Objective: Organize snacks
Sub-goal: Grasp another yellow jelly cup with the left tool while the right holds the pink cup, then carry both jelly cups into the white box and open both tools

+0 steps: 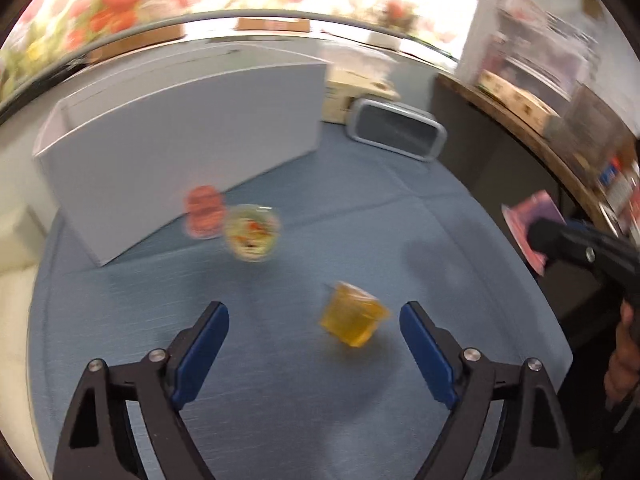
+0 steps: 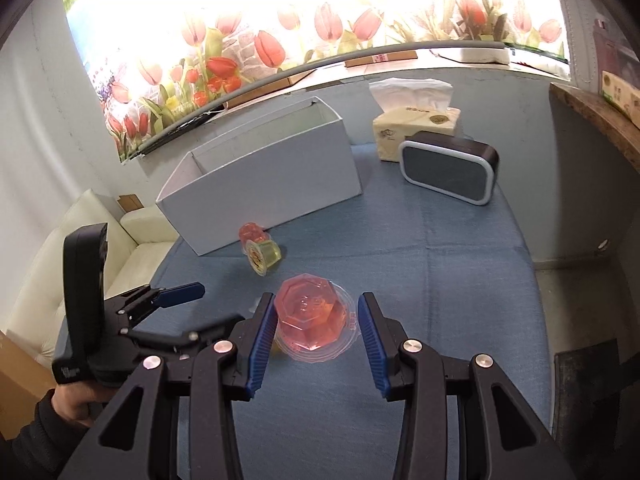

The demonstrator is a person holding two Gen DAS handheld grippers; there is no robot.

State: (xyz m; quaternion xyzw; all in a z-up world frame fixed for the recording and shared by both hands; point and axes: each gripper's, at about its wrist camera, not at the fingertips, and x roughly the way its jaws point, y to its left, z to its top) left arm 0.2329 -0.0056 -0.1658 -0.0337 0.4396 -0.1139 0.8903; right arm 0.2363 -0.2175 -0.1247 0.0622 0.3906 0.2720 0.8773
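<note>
My right gripper (image 2: 316,330) is shut on a pink jelly cup (image 2: 310,318), held upside down above the blue cloth; it shows at the right edge of the left wrist view (image 1: 530,226). My left gripper (image 1: 314,344) is open over the cloth, with an orange jelly cup (image 1: 352,315) lying tipped between its fingertips, nearer the right finger. It shows in the right wrist view (image 2: 182,294). Two more cups lie by the white box (image 2: 264,176): a red one (image 1: 203,212) and a yellow-green one (image 1: 251,233), also seen in the right wrist view (image 2: 262,255). The box is open-topped (image 1: 168,152).
A grey speaker (image 2: 450,170) and a tissue pack (image 2: 416,124) stand at the back right of the blue-clothed table (image 2: 460,280). A wooden shelf (image 1: 520,108) runs along the right. A cream sofa (image 2: 80,240) is left of the table.
</note>
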